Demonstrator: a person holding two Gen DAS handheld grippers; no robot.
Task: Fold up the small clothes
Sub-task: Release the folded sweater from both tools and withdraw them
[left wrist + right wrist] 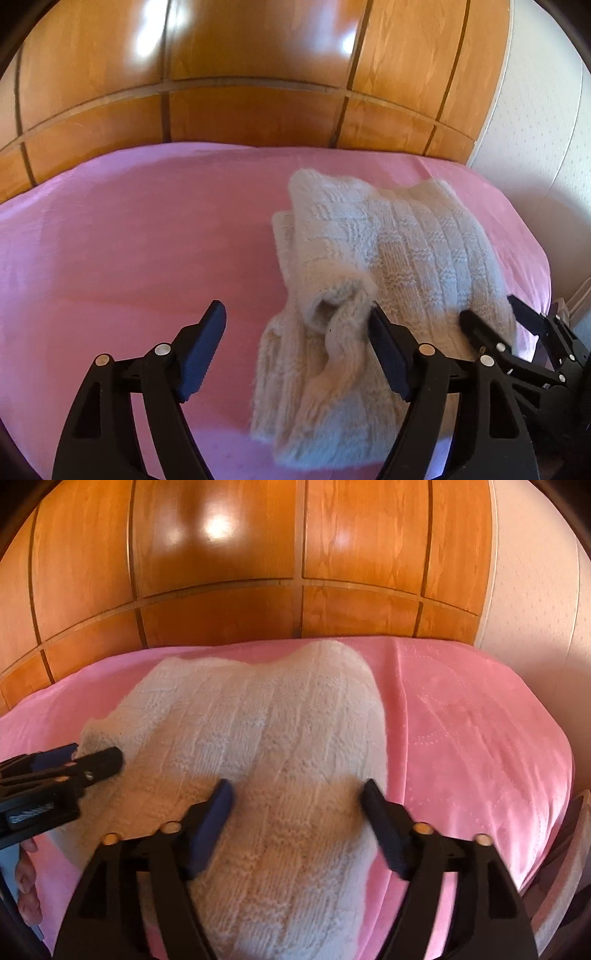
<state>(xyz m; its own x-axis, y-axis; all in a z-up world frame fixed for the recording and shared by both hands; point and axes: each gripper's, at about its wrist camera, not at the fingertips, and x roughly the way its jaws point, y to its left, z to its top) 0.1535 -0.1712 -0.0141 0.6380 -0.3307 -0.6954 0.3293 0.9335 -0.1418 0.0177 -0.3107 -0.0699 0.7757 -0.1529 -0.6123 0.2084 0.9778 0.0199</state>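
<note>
A cream knitted garment lies folded on the pink bedspread; a rolled sleeve or edge bunches at its near left side. My left gripper is open, low over the bed, its right finger touching the garment's left edge. My right gripper is open with its fingers spread over the garment, close above the knit. The right gripper also shows at the right of the left wrist view, and the left gripper at the left of the right wrist view.
A glossy wooden wardrobe stands right behind the bed. A pale wall is at the right, with the bed's right edge beside it. Bare pink bedspread lies left of the garment.
</note>
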